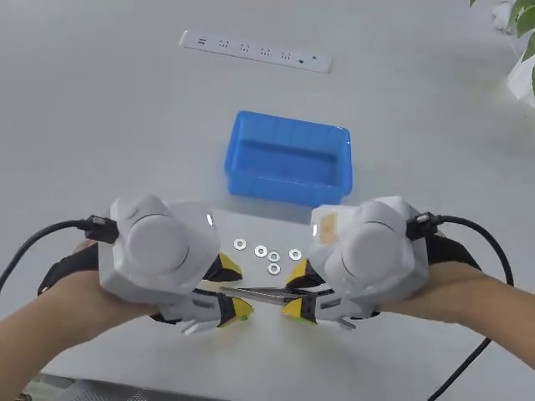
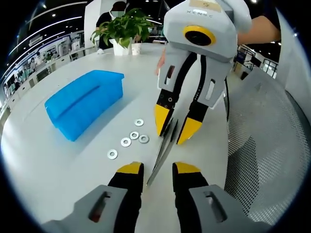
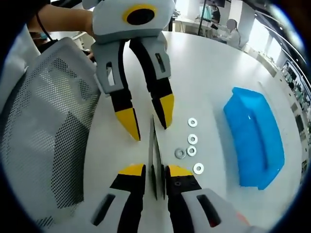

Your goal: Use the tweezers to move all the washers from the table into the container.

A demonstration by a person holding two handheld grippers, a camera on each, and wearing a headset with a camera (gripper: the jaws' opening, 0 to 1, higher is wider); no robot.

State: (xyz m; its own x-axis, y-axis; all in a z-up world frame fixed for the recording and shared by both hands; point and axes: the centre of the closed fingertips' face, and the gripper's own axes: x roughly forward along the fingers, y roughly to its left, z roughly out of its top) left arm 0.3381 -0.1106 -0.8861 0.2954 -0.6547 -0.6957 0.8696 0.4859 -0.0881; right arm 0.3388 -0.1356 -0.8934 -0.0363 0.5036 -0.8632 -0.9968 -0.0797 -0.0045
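Right gripper (image 3: 155, 171): jaws pressed together on the broad end of the tweezers (image 3: 153, 145). Left gripper (image 2: 158, 170): jaws spread on either side of the tweezers' tip; contact cannot be determined. The two grippers face each other at lower centre of the head view. Five washers (image 1: 273, 256) lie on the table (image 1: 125, 125) just above the grippers. The blue container (image 1: 288, 180) stands at frame centre, above the washers.

A smooth white worktop (image 1: 100, 125) spreads across the head view, with a long white power strip (image 1: 255, 51) at twelve o'clock and a leafy green plant (image 1: 525, 38) at two. In the left gripper view, a grey mesh chair back (image 2: 262, 160) stands at four o'clock, and bright ceiling light strips (image 2: 51, 24) run at ten.
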